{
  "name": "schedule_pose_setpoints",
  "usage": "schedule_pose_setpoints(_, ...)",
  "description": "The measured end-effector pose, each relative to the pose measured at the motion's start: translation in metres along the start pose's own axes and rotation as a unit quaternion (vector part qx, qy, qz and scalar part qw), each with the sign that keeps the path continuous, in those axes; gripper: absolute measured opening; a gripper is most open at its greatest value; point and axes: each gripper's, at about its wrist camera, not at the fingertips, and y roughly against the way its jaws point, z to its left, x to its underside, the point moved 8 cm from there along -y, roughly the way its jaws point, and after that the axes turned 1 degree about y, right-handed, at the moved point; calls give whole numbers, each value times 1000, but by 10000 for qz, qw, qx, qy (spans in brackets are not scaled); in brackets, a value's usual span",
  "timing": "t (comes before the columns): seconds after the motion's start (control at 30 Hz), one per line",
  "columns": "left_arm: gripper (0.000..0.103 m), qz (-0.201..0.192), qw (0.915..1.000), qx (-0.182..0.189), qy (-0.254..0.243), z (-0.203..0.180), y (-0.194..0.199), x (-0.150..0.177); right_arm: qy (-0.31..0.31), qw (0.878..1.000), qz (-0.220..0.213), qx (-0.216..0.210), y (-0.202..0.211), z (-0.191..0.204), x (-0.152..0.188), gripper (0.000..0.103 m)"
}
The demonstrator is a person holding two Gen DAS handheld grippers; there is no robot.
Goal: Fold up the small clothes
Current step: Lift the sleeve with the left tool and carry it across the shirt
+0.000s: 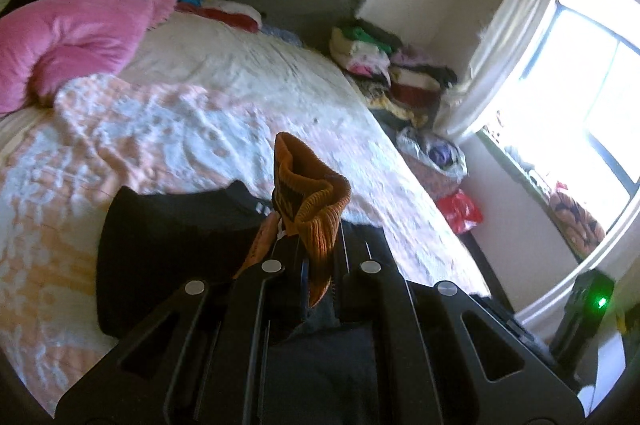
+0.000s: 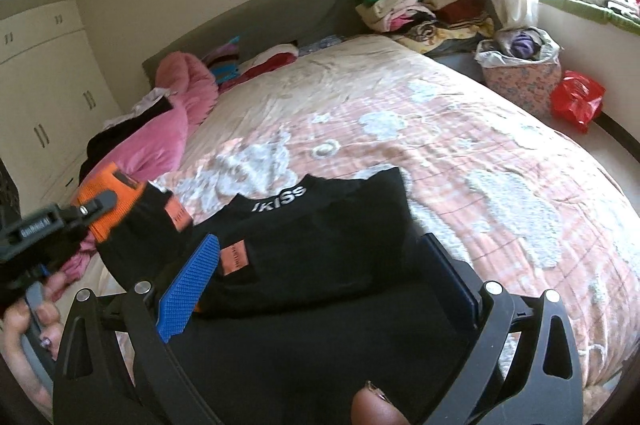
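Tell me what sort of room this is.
Most likely a bedroom in a home. A wide bed with a flowered cover fills the room, piles of folded clothes sit beside its headboard, and built-in white cupboards line one wall. A curtained window lets in daylight.

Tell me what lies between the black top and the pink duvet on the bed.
In the right wrist view, the left hand-held gripper sits between them, shut on the orange cuff of the black top's sleeve; the pink duvet lies behind.
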Motion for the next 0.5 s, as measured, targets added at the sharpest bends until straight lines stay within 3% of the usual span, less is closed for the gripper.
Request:
schedule_pose_setpoints(0.27, 2, 771, 9965, 169, -274, -15, -46, 44, -237, 9995, -11, 200, 3, -29, -2, 99)
schedule_pose_setpoints(0.5, 3, 1486, 9861, 390, -636, -27, -73, 87, -401, 9986, 35, 355, 3, -45, 0, 99)
